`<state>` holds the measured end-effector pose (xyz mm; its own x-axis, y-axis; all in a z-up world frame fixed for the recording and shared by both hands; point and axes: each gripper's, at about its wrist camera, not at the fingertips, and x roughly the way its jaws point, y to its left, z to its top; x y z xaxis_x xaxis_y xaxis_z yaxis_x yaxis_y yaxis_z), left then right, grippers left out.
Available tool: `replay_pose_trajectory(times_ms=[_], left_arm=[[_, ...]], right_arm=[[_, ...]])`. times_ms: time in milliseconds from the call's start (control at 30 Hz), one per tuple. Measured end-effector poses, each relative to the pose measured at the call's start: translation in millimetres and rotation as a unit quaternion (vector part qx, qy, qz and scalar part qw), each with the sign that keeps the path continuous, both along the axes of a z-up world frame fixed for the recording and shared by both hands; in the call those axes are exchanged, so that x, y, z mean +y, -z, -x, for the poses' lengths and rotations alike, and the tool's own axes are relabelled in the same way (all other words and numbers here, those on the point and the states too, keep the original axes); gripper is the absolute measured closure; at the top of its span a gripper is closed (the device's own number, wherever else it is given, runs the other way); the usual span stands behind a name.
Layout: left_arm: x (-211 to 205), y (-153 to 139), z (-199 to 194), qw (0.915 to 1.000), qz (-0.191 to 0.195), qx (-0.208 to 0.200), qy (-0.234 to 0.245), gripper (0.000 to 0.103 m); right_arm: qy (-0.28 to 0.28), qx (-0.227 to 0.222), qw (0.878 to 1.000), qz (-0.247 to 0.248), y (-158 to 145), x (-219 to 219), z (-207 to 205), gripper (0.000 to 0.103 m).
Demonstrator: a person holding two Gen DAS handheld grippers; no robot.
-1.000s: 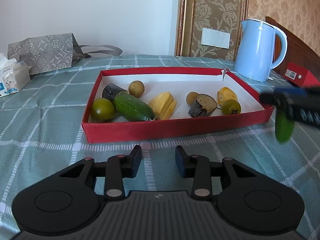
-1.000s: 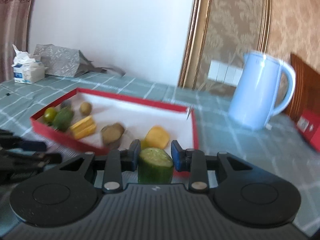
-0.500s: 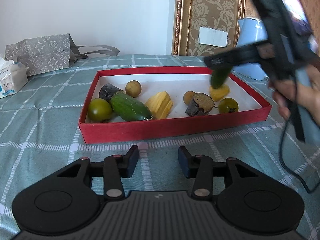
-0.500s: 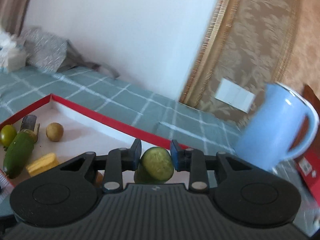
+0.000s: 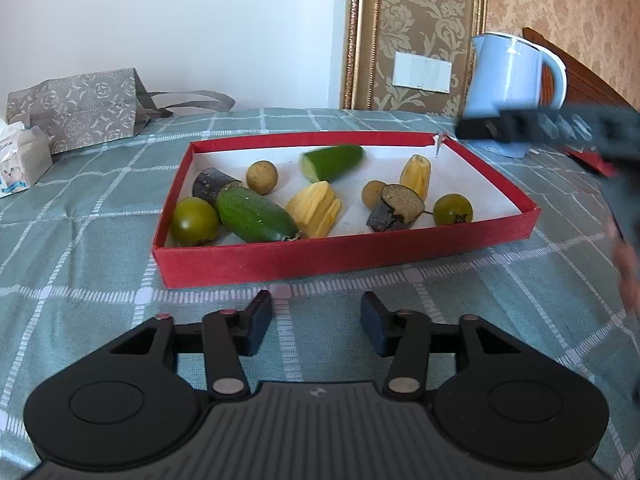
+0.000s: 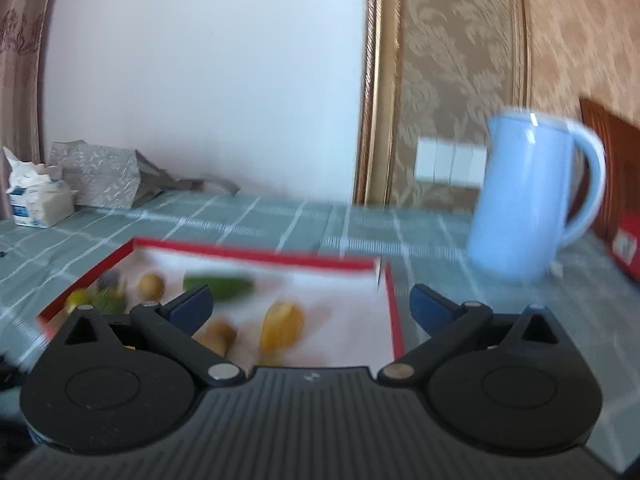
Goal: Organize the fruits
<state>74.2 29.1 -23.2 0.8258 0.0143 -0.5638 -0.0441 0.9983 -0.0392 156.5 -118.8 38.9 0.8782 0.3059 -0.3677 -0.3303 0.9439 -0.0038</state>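
Note:
A red tray [image 5: 344, 256] lined in white lies on the checked cloth. In it are a cut cucumber piece [image 5: 332, 162] at the back, a whole cucumber [image 5: 256, 214], green tomatoes [image 5: 195, 221] [image 5: 453, 209], yellow jackfruit pieces [image 5: 316, 209] [image 5: 416, 171], brown round fruits [image 5: 261, 177] and dark eggplant chunks [image 5: 396, 208]. My left gripper [image 5: 316, 328] hovers in front of the tray, its jaws opening with nothing between them. My right gripper [image 6: 310, 304] has its jaws opening wide and empty, above the tray's right end [image 6: 394, 320]; the cucumber piece [image 6: 220, 288] lies beyond it.
A light blue kettle [image 5: 512, 84] stands behind the tray's right corner, with a red box [image 6: 624, 240] beside it. A grey patterned bag [image 5: 80, 108] and a tissue pack [image 5: 20, 160] sit far left. A person's hand [image 5: 626, 272] shows at the right edge.
My right gripper carried the cucumber piece over the tray, let it go at the back of the tray and pulled away to the right. My left gripper's jaws have widened.

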Motion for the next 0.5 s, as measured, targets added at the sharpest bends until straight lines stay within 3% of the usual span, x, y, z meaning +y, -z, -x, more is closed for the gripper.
replay_pose_trajectory(times_ms=[167,233,400,500], left_arm=[[-9,1,-3,0.9998,-0.015,0.005,-0.010,0.040],[-12,1,-4,0.9996,-0.016,0.008,-0.021,0.035],[-17,1,-3,0.9989,-0.022,0.010,-0.041,0.034],[-19,0,-2,0.9988,-0.017,0.012,-0.045,0.034]], right_arm=[[-0.001,0.041,0.997,-0.061,14,-14,30,0.000],[0.002,0.049,0.998,-0.051,17,-10,40,0.000],[0.014,0.044,0.999,-0.001,27,5,58,0.000],[0.027,0.053,0.998,0.002,30,6,58,0.000]])
